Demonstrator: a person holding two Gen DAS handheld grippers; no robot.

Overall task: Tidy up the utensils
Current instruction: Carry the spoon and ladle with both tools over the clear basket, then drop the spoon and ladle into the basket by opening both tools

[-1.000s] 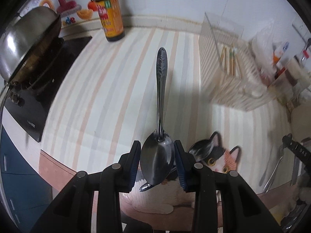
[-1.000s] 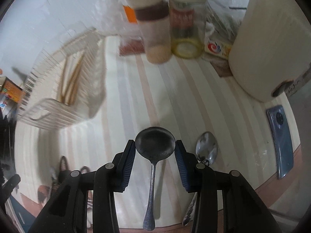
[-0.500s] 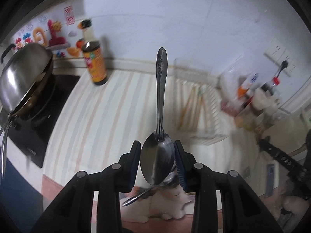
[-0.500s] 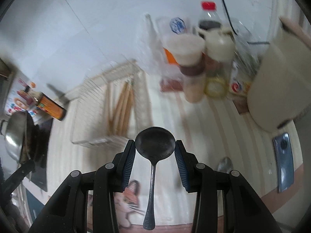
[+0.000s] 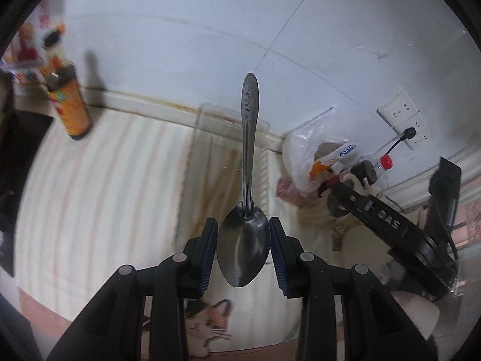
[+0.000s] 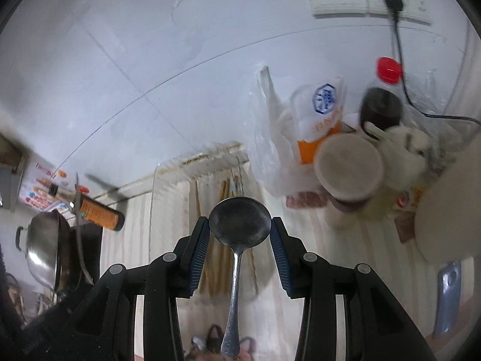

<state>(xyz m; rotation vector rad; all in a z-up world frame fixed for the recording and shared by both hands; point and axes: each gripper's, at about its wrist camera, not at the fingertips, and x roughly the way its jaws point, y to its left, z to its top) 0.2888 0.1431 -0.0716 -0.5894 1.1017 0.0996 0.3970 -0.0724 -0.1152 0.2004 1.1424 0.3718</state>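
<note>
Spoon (image 5: 243,249) in L tool (image 5: 243,252), ladle (image 6: 239,222) prob. in R tool (image 6: 239,237)

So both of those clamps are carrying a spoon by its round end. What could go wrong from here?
1. Each hand-held gripper pinches only the smooth bowl edges: the left hand-held gripper with its long spoon pointing forward, the right hand-held gripper with its round spoon hanging handle-down. Either could swivel or slip out.
2. The clear rack already holds chopsticks; a dropped spoon might clatter among them or miss.
3. Jars and a plastic bag crowd the rack's right side and could get knocked.
</note>
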